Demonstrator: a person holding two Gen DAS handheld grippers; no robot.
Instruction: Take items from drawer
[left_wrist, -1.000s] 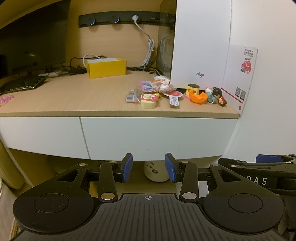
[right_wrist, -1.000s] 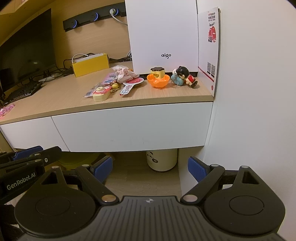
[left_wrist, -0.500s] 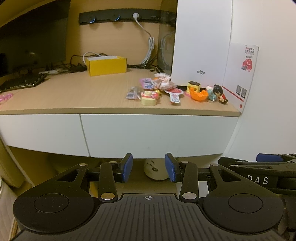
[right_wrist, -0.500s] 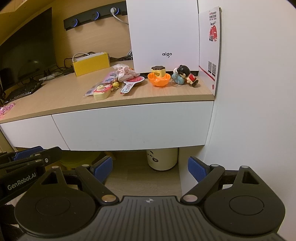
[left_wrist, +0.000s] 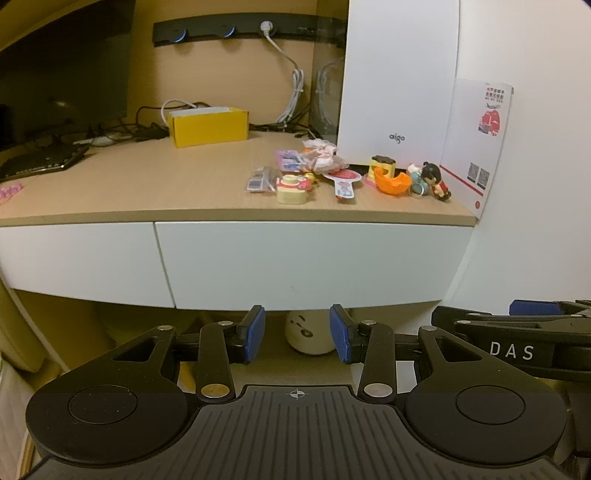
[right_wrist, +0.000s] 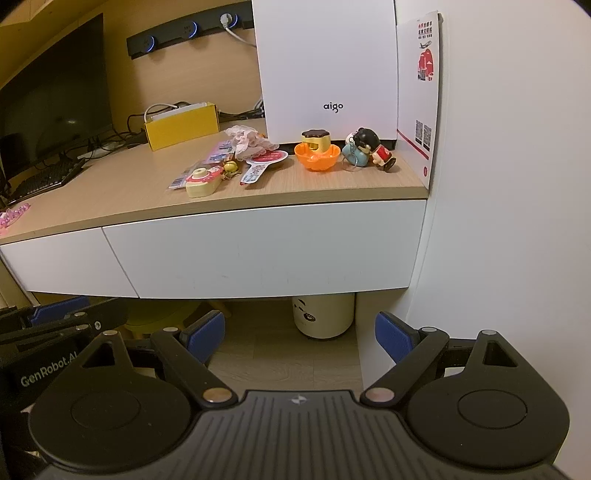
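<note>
A white drawer front (left_wrist: 310, 262) (right_wrist: 258, 251) under the wooden desktop is closed. On the desktop above it lie small items: a cream toy camera (left_wrist: 291, 189) (right_wrist: 201, 182), an orange bowl (left_wrist: 392, 181) (right_wrist: 317, 158), a doll figure (left_wrist: 432, 180) (right_wrist: 365, 149), a paddle-shaped pack (left_wrist: 343, 182) and sachets. My left gripper (left_wrist: 296, 334) hangs below the drawer's lower edge, open and empty. My right gripper (right_wrist: 300, 334) is wide open and empty, also below the drawer, and it shows at the right edge of the left wrist view (left_wrist: 532, 332).
A second white drawer front (left_wrist: 74, 254) is at the left. A white aigo box (left_wrist: 399, 81), a yellow box (left_wrist: 207, 125), a leaflet (left_wrist: 476, 144), a monitor and a keyboard (left_wrist: 40, 160) are on the desk. A cream bin (right_wrist: 323, 314) stands beneath. A white wall (right_wrist: 517, 184) bounds the right.
Both grippers have crept slightly nearer and lower relative to the desk; the drawer stays closed and the jaws keep the same spread.
</note>
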